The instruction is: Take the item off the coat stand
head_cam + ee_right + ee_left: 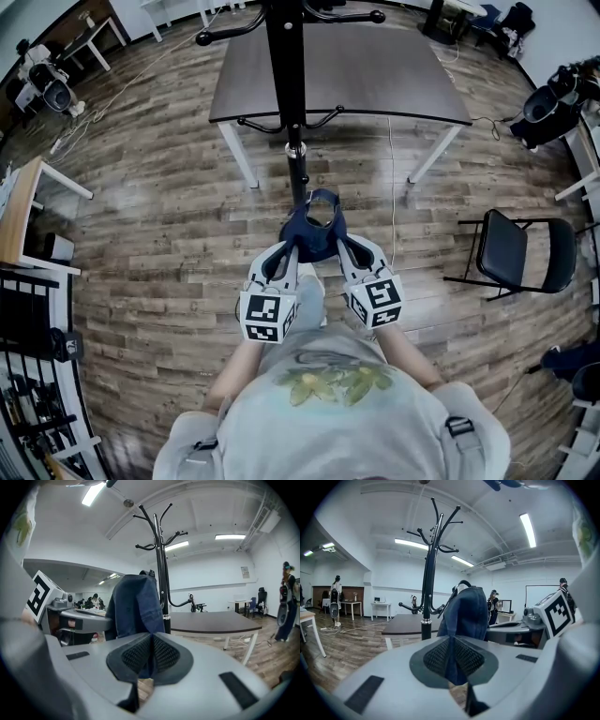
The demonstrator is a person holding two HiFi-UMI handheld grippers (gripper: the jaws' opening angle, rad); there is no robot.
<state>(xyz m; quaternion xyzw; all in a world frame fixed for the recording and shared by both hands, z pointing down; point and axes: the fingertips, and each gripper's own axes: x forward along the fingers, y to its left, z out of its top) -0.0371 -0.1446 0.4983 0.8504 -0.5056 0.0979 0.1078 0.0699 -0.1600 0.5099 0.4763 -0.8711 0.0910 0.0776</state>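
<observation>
A dark blue fabric item (314,227), shaped like a cap, hangs between my two grippers just in front of the black coat stand (284,66). My left gripper (290,247) is shut on its left edge, with blue cloth pinched between the pads (451,660). My right gripper (343,243) is shut on its right edge in the same way (149,658). In the left gripper view the blue item (464,613) stands to the right of the stand's pole (427,588), apart from its hooks. In the right gripper view the item (133,606) covers the lower left of the pole (162,573).
A dark-topped table (375,75) with white legs stands right behind the coat stand. A black folding chair (511,251) is at the right. Desks and equipment line the left edge (28,216). People stand far off in the room (334,597).
</observation>
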